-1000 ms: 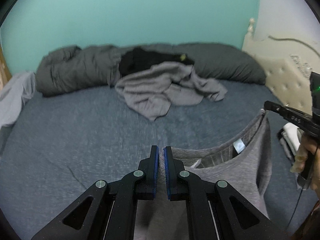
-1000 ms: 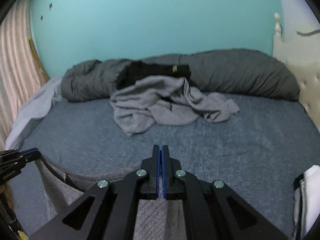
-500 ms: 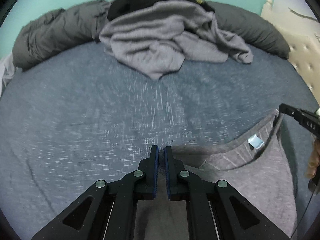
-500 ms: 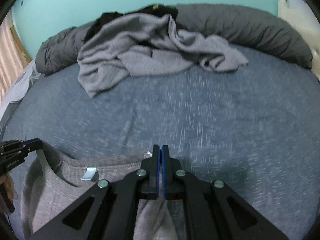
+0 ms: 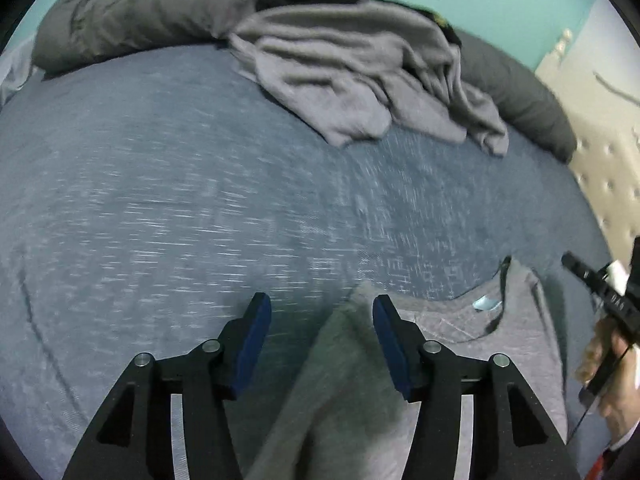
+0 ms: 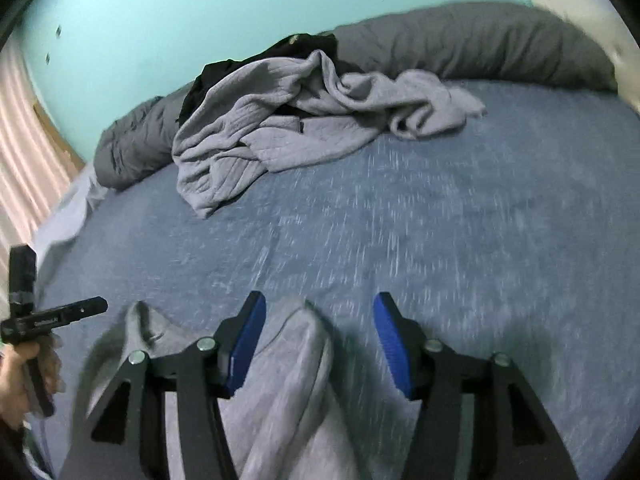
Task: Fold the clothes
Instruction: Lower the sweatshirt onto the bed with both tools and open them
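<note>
A grey T-shirt (image 5: 444, 344) lies on the blue bed sheet (image 5: 200, 208), collar and pale label toward the far side. My left gripper (image 5: 322, 312) stands open over its left shoulder, with a ridge of grey cloth between the blue pads, untouched. My right gripper (image 6: 318, 314) is open too, above the shirt's (image 6: 288, 380) other shoulder. The right gripper (image 5: 600, 292) shows at the right edge of the left wrist view. The left gripper (image 6: 60, 316) shows at the left edge of the right wrist view, held by a hand.
A crumpled grey garment (image 6: 288, 120) and a black one (image 6: 224, 76) lie at the far side of the bed against a dark grey duvet (image 6: 480, 40). A teal wall stands behind. A cream tufted headboard (image 5: 600, 140) is on the right, a pink curtain (image 6: 20, 152) on the left.
Both grippers have opened and let go of the shirt's shoulders. The shirt has come down from hanging to lying on the bed, and both cameras have tipped down toward the sheet.
</note>
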Available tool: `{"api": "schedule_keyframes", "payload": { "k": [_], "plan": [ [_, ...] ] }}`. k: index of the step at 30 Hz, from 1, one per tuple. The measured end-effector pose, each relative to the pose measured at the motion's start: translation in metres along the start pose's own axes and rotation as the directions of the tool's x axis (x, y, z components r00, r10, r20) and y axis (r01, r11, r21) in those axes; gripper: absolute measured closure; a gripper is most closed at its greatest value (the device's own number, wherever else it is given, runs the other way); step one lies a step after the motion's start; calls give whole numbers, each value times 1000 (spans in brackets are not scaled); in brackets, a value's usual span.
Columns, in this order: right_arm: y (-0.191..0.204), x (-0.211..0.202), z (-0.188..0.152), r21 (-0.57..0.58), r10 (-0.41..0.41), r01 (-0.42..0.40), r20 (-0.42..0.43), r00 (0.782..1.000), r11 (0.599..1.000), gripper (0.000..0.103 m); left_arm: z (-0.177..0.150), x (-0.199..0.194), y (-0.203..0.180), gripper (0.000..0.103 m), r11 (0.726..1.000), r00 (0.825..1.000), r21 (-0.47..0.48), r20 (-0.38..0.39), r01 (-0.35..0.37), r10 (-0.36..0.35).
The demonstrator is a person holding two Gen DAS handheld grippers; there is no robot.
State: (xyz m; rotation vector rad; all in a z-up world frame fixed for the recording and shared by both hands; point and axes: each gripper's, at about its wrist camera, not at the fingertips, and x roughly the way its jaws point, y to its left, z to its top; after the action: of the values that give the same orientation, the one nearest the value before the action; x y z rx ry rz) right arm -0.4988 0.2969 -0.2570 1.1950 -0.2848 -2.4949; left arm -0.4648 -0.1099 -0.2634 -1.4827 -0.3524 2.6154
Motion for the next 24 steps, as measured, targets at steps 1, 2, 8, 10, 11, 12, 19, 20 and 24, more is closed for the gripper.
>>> {"api": "schedule_keyframes", "payload": {
  "k": [1,2,8,10,11,12,19,20,24],
  "plan": [
    [-1,1,-4,9,3,-3,-22,1000,1000,46,-2,-6,6,46,1000,1000,0,1,1,-1],
    [-1,2,-8,13,5,-5,-47,999,1000,46,-6,-9,11,46,1000,1000,5,-6,-4,4],
    [15,20,-45,-51,-28,18,-208,978,999,46,-44,-2,38,46,1000,996,9,-91,12,-11],
    [15,25,-52,-60,-53,40,-233,971,997,56,-52,-2,43,46,1000,995,-5,-98,28,-29],
    [13,26,-53,-60,-58,45,-235,970,997,63,-55,-3,42,46,999,995,4,-97,33,-32],
    [10,26,-54,-55,-58,47,-228,972,997,74,-57,-4,40,46,999,995,18,-97,36,-34],
    [-17,12,-45,-6,-73,73,-190,979,997,96,-64,-5,25,100,994,993,107,-112,40,-28],
    [-18,8,-42,-23,-86,83,-176,981,996,96,-65,-5,22,100,992,994,124,-111,25,-12],
    [-23,-7,-26,-52,-129,124,-121,984,991,97,-57,-11,21,100,989,996,146,-77,-31,43]
  ]
}}
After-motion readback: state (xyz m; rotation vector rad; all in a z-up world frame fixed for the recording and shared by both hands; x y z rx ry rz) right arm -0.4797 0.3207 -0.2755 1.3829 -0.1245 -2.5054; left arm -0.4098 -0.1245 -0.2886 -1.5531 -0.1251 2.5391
